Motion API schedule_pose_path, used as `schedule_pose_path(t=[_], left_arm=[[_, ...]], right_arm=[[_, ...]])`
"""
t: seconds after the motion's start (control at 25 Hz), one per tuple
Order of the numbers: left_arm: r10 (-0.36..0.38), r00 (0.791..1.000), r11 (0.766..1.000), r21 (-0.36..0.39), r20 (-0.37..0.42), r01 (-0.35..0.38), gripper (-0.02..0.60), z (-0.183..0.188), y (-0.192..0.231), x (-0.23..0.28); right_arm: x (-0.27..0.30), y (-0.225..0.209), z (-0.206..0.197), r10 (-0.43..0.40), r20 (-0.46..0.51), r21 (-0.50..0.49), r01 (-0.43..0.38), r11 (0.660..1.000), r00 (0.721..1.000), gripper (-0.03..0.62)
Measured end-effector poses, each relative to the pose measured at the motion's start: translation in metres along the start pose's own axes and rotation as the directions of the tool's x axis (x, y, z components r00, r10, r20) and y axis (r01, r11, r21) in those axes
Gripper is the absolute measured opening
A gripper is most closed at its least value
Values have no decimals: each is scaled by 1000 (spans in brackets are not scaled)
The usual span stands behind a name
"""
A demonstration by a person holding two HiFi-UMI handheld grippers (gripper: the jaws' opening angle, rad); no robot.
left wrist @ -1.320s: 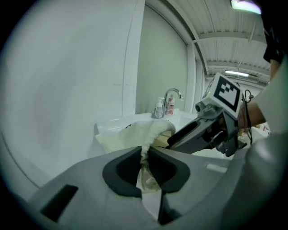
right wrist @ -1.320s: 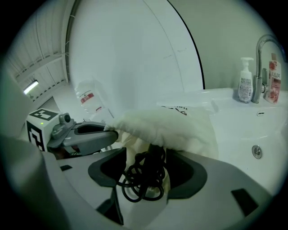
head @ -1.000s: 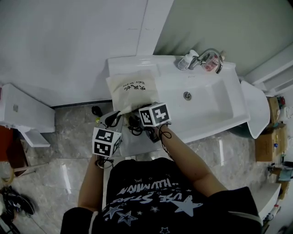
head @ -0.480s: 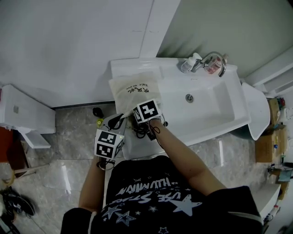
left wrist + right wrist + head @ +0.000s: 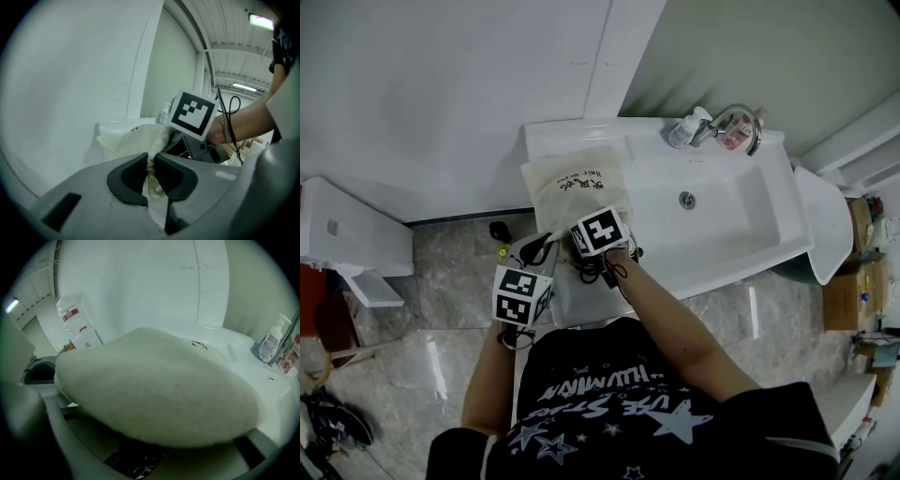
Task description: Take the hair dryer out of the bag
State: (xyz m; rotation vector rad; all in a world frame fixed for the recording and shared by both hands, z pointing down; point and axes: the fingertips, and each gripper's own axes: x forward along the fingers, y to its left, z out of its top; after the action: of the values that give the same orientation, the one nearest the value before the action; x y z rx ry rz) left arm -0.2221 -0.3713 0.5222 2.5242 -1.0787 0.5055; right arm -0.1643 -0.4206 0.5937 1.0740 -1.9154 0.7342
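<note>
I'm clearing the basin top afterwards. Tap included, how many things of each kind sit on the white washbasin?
cream cloth bag: 1
bottles: 2, white plastic pump bottle, pink-labelled plastic bottle
curved chrome tap: 1
total: 4

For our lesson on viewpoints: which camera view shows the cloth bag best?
The head view: nearly the whole bag shows, print included. The left gripper view shows only its edge pinched in the left claw; the right gripper view, just blurred cloth.
</note>
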Motion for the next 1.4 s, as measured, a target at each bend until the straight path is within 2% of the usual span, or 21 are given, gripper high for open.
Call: schedule_pose_path(t=[0.24, 0.6, 0.84, 1.4], left_arm=[[32, 999, 999, -20, 23, -32, 51, 7, 0, 2], [81, 995, 995, -70, 52, -77, 51, 10, -6, -2], [131, 991, 989, -73, 40, -128, 51, 12, -8, -7], [202, 979, 975, -97, 18, -200, 51, 7, -24, -19]], right_arm=[[-15, 1, 0, 75, 28, 1, -75, 997, 997, 184], [-49, 8, -17, 173, 29, -79, -170, 982, 984, 179], [-76, 23, -35, 270, -27, -203, -270, 941, 963, 178], [-127, 28, -93, 385, -83, -290, -391, 873, 919, 175]])
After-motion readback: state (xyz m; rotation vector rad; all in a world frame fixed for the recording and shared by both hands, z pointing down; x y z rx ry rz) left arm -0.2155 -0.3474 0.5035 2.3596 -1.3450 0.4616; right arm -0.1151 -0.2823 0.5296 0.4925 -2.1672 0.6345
